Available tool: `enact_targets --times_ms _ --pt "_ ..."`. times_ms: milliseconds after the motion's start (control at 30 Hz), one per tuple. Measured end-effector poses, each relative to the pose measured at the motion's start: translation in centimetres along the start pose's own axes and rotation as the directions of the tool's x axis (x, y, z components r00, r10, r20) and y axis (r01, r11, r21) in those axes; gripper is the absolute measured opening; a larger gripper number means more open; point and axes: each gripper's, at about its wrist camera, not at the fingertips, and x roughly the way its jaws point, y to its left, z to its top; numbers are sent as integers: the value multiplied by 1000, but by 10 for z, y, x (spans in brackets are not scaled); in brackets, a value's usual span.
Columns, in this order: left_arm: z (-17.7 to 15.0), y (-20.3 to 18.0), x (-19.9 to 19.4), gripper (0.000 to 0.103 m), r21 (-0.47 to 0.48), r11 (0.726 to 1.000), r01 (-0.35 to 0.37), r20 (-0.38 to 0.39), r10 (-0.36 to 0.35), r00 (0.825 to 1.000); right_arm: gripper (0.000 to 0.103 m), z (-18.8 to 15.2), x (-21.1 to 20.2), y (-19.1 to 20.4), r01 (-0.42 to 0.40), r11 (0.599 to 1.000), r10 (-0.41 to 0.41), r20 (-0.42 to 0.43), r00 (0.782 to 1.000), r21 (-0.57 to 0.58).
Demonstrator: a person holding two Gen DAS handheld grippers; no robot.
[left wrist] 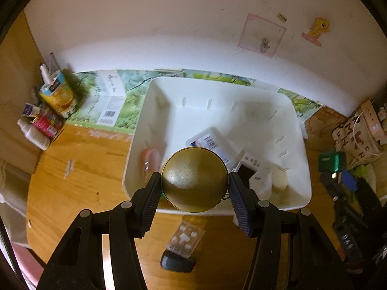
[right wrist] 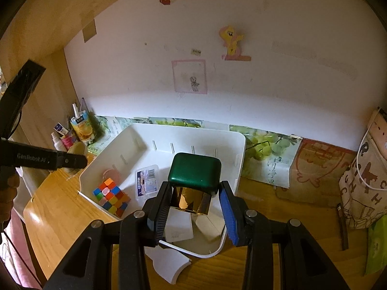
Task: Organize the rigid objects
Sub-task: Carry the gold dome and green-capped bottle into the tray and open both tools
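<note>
Figure: both tongs loaded above the white bin [right wrist: 183, 135], which stands on the wooden desk [left wrist: 79, 176] against the wall; the step in hand is, by my reading, carrying two rigid objects to the bin for depositing.

(a) Bin. Open-topped, with slotted inner walls. Already lying inside it are a coloured puzzle cube [right wrist: 111, 197], a clear labelled plastic case [right wrist: 147, 182] and a pinkish round item [right wrist: 111, 174] near the left wall. Part of the floor near the back wall is bare.

(b) My left gripper [left wrist: 194, 188]. Its jaws are closed part-way on a round gold tin [left wrist: 194, 180], one pad pressing each side of the rim. The tin hangs over the near edge of the bin, above the case.

(c) My right gripper [right wrist: 193, 207]. Its jaws are clamped on a green-capped bottle [right wrist: 194, 172] with a shiny gold body; the left pad clearly touches the body, and the right pad's contact is hidden behind the cap. The bottle sits over the right half of the bin.

(d) Next move, as I judge it. Each object needs lowering onto a free patch of the bin floor, clear of the cube and the case, before I loosen the jaws; the tin may roll if it lands on edge.
</note>
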Motion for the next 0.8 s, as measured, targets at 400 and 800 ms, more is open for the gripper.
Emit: enact_targets --times_ms 400,800 --pt "11 -20 29 59 45 989 142 43 -144 989 41 -6 29 -1 2 1000 -1 -52 999 24" --pt "15 -38 44 59 81 970 228 56 -233 971 41 -12 51 -12 24 998 -18 -109 994 54"
